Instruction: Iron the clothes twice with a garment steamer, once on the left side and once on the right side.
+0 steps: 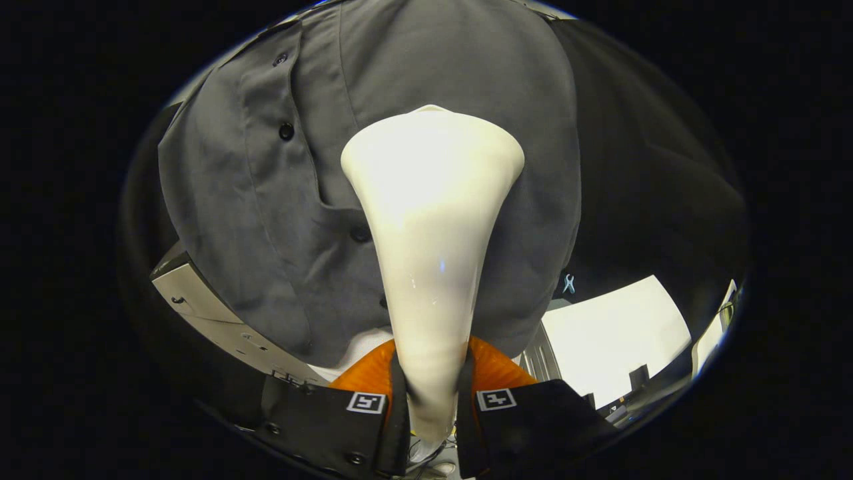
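Between the two fingers of the gripper, a cream-white garment steamer is clamped by its narrow handle, with both fingers pressing against its sides. From that grip the steamer widens into a broad, flared head that extends forward, away from the fingers. The head is brightly lit and glossy, and it lies against or just in front of the cloth beyond it; contact cannot be confirmed.

Beyond the steamer hangs a dark grey button-up shirt. Its button placket runs down to the left of the steamer head, with several small dark buttons spaced along it, and one button sits just beside the steamer's neck. The steamer head covers the part of the shirt to the right of that placket. Soft folds show in the fabric near the placket.

Behind the fingers, on either side of the steamer handle, orange ribbed parts of the gripper are visible. To the lower left of the shirt is a pale metal bracket. To the lower right lies a bright white surface.
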Action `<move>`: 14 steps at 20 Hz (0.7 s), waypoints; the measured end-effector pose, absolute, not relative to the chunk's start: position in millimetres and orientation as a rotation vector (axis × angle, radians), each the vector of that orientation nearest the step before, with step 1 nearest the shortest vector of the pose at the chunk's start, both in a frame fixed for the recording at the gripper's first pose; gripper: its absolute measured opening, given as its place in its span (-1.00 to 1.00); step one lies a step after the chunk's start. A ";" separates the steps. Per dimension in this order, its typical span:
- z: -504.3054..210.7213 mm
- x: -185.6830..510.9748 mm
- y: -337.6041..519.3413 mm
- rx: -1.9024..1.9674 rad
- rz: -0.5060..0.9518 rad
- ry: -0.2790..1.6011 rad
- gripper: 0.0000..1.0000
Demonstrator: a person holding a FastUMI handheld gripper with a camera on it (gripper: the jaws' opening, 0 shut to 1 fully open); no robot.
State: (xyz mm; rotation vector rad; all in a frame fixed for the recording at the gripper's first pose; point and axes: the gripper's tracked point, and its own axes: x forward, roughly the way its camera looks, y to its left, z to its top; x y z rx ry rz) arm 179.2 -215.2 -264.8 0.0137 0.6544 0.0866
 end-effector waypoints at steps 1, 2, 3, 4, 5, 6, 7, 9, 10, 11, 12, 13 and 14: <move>-269.9 177.8 -217.5 0.018 0.083 0.663 -0.28; -276.8 175.8 -219.7 0.020 0.081 0.676 -0.28; -284.2 173.6 -222.2 0.023 0.077 0.690 -0.28; -290.2 171.5 -225.7 0.025 0.074 0.705 -0.28; -297.4 169.4 -228.4 0.024 0.071 0.721 -0.28; -303.4 166.4 -230.1 0.023 0.068 0.734 -0.29; -308.6 165.5 -232.3 0.025 0.066 0.744 -0.28; -320.2 161.9 -234.5 0.038 0.064 0.761 -0.28; -324.8 160.0 -235.3 0.044 0.063 0.770 -0.29; -327.9 158.8 -236.6 0.044 0.064 0.780 -0.28; -329.5 158.5 -237.8 0.044 0.065 0.787 -0.28; -331.6 158.2 -239.5 0.043 0.066 0.792 -0.28; -333.6 157.8 -241.2 0.044 0.066 0.796 -0.28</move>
